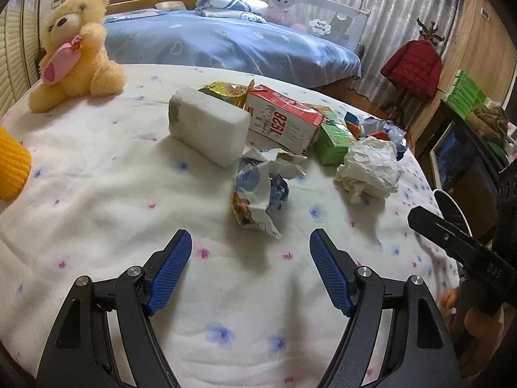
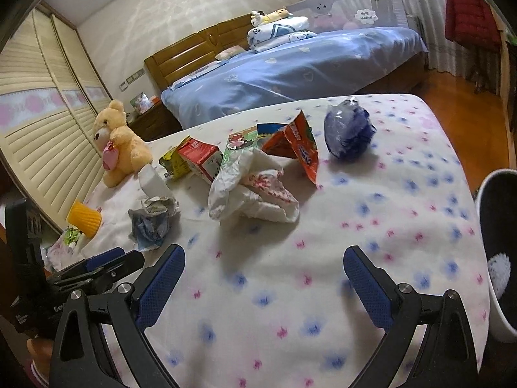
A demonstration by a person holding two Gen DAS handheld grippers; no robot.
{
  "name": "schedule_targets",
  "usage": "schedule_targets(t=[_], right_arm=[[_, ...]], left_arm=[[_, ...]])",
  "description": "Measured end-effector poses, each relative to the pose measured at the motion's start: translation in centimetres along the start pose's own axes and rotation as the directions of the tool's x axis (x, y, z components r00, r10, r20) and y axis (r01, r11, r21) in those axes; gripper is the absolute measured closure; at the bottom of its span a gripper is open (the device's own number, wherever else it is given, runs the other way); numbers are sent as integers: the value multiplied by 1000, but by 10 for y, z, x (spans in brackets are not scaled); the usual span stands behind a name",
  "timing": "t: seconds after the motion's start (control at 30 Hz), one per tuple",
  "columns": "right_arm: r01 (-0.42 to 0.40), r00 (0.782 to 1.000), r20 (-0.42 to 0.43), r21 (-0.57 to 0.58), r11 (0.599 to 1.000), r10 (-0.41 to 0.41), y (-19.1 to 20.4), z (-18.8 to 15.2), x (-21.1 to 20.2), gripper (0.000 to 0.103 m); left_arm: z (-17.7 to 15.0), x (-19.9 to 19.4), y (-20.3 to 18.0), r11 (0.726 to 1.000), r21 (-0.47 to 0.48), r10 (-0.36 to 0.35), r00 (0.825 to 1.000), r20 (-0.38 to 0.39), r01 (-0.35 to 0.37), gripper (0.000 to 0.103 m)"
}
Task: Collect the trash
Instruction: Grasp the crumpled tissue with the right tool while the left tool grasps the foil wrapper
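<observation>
White flowered cloth (image 1: 97,194) carries the trash left to right: foam block (image 1: 210,129), red carton (image 1: 284,123), crumpled paper (image 1: 368,169), with a torn wrapper (image 1: 258,194) nearest. Left gripper (image 1: 250,274) spread wide, empty, hovering before the wrapper. Right gripper (image 2: 263,286) also wide, empty; bin (image 2: 499,245) at right.

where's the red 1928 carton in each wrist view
Left wrist: red 1928 carton lies upper centre, just right of the white foam block.
Right wrist: carton lies left of centre, behind the crumpled white paper.
Shared landmark: teddy bear, left of the carton in both.
</observation>
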State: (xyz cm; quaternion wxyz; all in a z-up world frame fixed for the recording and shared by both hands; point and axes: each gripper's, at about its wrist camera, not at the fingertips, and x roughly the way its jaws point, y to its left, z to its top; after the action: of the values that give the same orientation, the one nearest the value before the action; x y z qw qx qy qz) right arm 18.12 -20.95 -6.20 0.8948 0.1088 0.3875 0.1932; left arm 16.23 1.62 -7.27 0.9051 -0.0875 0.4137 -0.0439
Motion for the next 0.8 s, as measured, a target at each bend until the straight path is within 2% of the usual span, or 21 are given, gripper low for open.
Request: schedule_targets(t=[0.33, 0.5, 0.53, 0.57, 0.6, 0.63, 0.67, 0.7, 0.73, 0.8], right_arm=[[-23, 1000, -17, -6, 1000, 23, 6, 16, 22, 4], [-27, 1000, -13, -5, 1000, 27, 9, 24, 32, 4], [-25, 1000, -13, -6, 1000, 25, 9, 25, 34, 4], [-24, 1000, -21, -12, 1000, 23, 10, 27, 36, 5], [-20, 999, -28, -16, 1000, 20, 11, 27, 38, 7], [-16, 999, -34, -20, 1000, 16, 11, 28, 40, 14], [-14, 999, -40, -21, 1000, 14, 12, 28, 42, 20], [-12, 999, -46, -19, 1000, 11, 11, 28, 44, 32], [-7, 999, -51, -17, 1000, 7, 11, 27, 45, 48], [0, 999, -52, -10, 1000, 0, 9, 25, 45, 61]], left_arm=[[16, 11, 6, 1000, 3, 14, 1000, 2, -14, 26], [20, 18, 7, 1000, -1, -11, 1000, -1, 11, 26], [20, 19, 7, 1000, 0, -18, 1000, 0, 18, 27], [20, 19, 6, 1000, 5, -23, 1000, 1, 23, 32], [20, 19, 5, 1000, 7, -28, 1000, -1, 28, 41], [21, 21, 5, 999, 11, -39, 999, -9, 39, 46], [21, 23, 4, 999, 12, -50, 999, -18, 50, 59], [21, 24, 4, 998, 13, -58, 998, -24, 58, 73], [20, 25, 3, 998, 14, -68, 997, -32, 68, 74], [20, 24, 2, 997, 19, -79, 997, -24, 79, 78]])
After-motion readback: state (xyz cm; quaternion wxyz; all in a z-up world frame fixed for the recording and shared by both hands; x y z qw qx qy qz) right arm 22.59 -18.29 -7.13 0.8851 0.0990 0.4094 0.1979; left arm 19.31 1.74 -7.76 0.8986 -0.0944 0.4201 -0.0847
